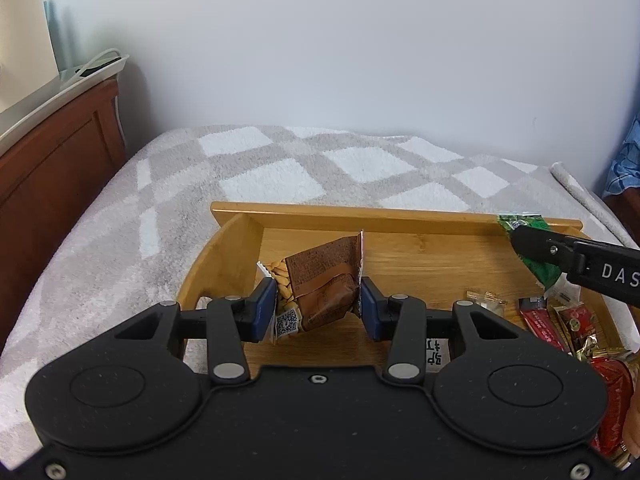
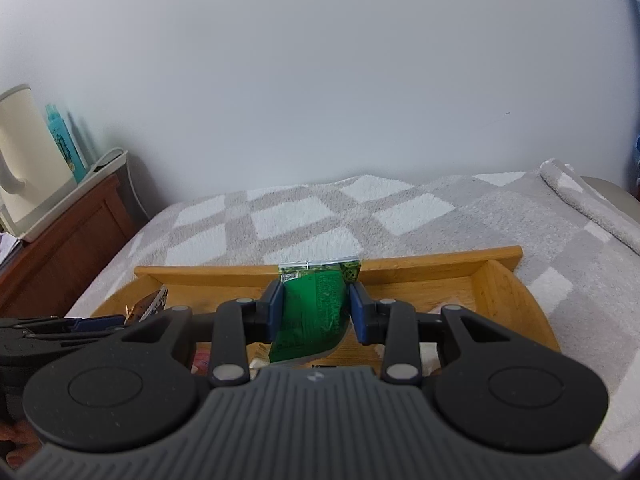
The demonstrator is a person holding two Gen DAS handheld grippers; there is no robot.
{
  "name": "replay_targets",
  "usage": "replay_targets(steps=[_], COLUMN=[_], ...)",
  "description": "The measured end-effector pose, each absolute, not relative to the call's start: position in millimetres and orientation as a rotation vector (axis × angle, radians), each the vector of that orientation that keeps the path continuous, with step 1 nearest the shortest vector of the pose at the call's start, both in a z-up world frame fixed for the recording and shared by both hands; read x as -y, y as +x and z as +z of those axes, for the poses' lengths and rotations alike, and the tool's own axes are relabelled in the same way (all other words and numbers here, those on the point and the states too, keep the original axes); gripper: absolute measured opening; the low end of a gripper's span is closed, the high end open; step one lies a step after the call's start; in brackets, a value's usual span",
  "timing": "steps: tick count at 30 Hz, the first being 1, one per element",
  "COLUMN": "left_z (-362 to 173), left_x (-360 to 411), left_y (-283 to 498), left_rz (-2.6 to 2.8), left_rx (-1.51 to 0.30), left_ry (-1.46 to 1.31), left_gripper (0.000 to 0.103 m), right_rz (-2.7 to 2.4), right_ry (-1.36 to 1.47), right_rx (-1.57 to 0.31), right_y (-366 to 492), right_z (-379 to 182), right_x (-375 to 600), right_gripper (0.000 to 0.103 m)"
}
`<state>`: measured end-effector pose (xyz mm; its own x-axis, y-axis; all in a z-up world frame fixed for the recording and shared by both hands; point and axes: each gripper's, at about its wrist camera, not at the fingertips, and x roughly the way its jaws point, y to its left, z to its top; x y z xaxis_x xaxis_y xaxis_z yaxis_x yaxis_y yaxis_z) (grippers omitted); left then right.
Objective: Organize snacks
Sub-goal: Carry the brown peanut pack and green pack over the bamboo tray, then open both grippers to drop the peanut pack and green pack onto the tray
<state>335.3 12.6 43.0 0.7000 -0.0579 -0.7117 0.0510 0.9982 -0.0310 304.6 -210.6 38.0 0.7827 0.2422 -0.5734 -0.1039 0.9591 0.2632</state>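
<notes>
A wooden tray (image 1: 420, 256) lies on a grey-and-white checked blanket. My left gripper (image 1: 319, 308) is shut on a brown snack packet (image 1: 324, 280) and holds it over the tray's left part. My right gripper (image 2: 316, 312) is shut on a green snack packet (image 2: 316, 308) above the tray (image 2: 492, 292). In the left wrist view the right gripper (image 1: 532, 242) comes in from the right with the green packet (image 1: 540, 268) near the tray's far right rim. Red and gold snack packets (image 1: 568, 328) lie in the tray's right part.
A wooden cabinet (image 1: 52, 160) stands left of the bed, with a white tray, a kettle (image 2: 28, 160) and a teal bottle (image 2: 64, 144) on it. A rolled blanket fold (image 2: 588, 200) lies at the right. A plain wall is behind.
</notes>
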Motion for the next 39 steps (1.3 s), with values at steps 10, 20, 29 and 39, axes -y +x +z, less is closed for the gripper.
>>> replay_targets(steps=[10, 20, 29, 39], left_z=[34.2, 32.4, 30.2, 29.0], left_x=[-10.6, -8.6, -5.9, -8.5], left_y=[339.9, 339.1, 339.8, 340.8], left_rz=[-0.056, -0.054, -0.058, -0.07], left_rx=[-0.81, -0.806, -0.812, -0.815], left_ry=[-0.007, 0.013, 0.041, 0.036], left_gripper=[0.042, 0.043, 0.045, 0.047], right_rz=[0.171, 0.161, 0.161, 0.163], right_ry=[0.175, 0.146, 0.143, 0.105], right_rx=[-0.671, -0.694, -0.721, -0.734], right_y=[308.0, 310.2, 314.0, 313.8], right_z=[28.6, 25.9, 22.5, 20.1], right_x=[203.4, 197.7, 197.6, 193.0], right_gripper=[0.04, 0.04, 0.04, 0.041])
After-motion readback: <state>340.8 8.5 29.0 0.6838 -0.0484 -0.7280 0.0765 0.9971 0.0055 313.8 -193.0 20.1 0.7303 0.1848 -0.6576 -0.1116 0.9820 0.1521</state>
